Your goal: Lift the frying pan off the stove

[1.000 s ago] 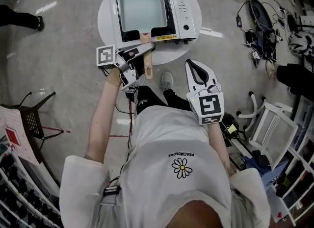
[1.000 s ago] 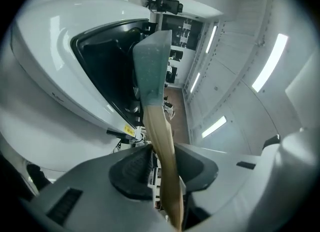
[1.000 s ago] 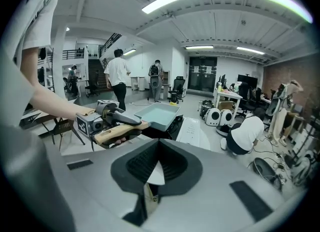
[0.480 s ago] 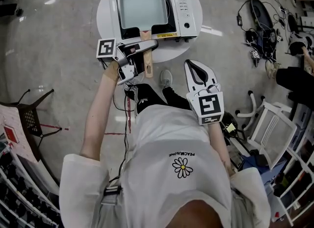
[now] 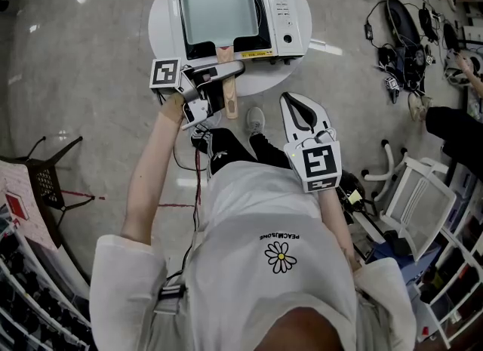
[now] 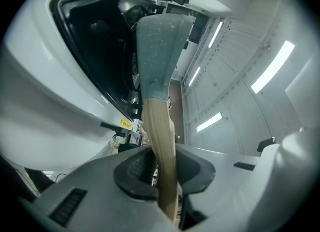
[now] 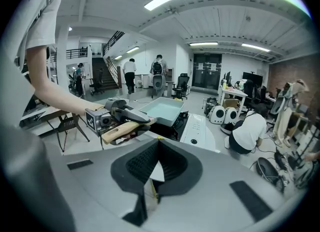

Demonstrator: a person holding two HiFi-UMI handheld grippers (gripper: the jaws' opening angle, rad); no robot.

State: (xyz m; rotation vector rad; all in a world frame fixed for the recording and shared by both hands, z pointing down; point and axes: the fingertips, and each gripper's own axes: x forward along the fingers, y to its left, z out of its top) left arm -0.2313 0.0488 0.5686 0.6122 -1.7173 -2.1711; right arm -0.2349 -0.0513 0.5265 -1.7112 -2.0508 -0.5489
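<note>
Pan (image 5: 219, 4), square and pale blue-green, sits on the stove (image 5: 284, 10), which stands on a round white table (image 5: 162, 36) in front of me. Its wooden handle (image 5: 227, 94) juts out past the table's near edge toward my legs.

My left gripper (image 5: 226, 80) reaches in from the left, roughly level, across that handle. Its jaws have just been closing. In the left gripper view both dark pads (image 6: 135, 168) press the wood from either side, so the gripper is clamped on the handle. From the pads the handle runs up to the pan's speckled underside, with the stove's white body and black top to the left.

My right gripper (image 5: 296, 108) hangs well apart from the table, above my feet, tilted down toward the floor. Its jaws are together with nothing between them. The right gripper view takes in the pan on the stove and the left gripper on the handle. To the right of the table in that view, a person in a white top (image 7: 247, 136) crouches on the floor.
</note>
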